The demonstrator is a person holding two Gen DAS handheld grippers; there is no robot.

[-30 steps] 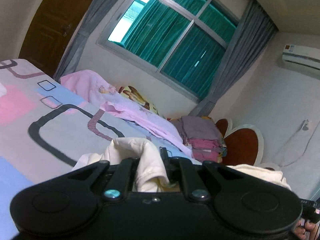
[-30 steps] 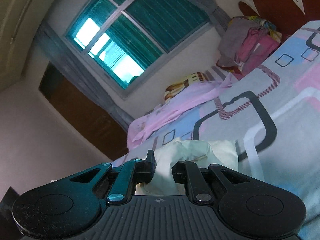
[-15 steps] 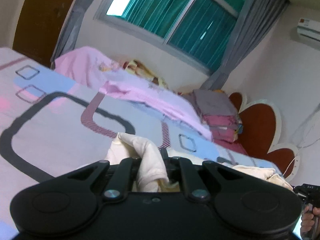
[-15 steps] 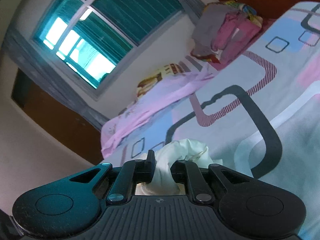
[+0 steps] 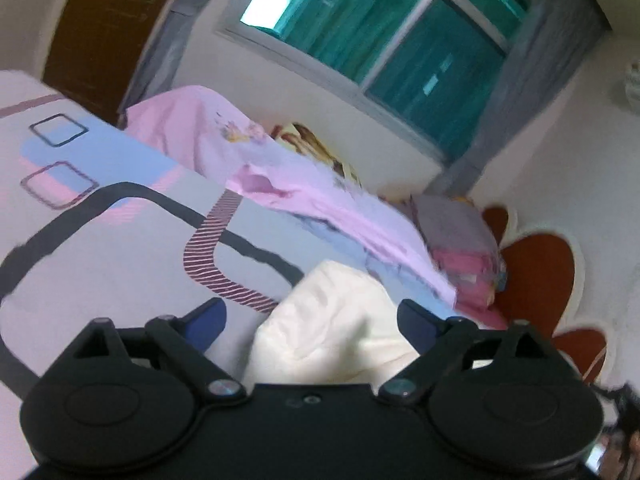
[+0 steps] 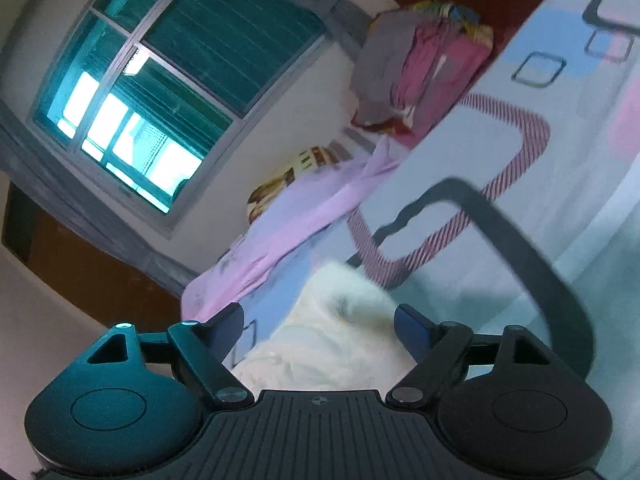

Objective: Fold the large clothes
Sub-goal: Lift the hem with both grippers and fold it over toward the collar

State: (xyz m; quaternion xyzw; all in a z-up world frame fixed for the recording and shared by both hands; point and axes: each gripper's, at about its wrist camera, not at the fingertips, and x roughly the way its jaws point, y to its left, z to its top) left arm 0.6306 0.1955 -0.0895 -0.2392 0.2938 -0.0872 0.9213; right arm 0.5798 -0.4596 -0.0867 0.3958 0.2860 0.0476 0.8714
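A cream-white garment [image 5: 336, 328] lies bunched on the patterned bedsheet [image 5: 120, 248]. My left gripper [image 5: 312, 320] is open, its fingers spread wide to either side of the cloth, which sits loose between them. In the right wrist view the same cream garment [image 6: 320, 340] lies between the spread fingers of my right gripper [image 6: 320, 320], which is also open and grips nothing. Both views are motion-blurred.
A pink quilt [image 5: 280, 176] runs along the far side of the bed. A stack of folded grey and pink clothes [image 5: 464, 248] sits by the red and white headboard [image 5: 540, 272]. A window with green curtains [image 5: 392, 40] is behind, and a brown door [image 5: 104, 28] at the left.
Both grippers were shut on the cream garment in the earlier frames. Now both have opened wide and let it go; the cloth has dropped onto the sheet.
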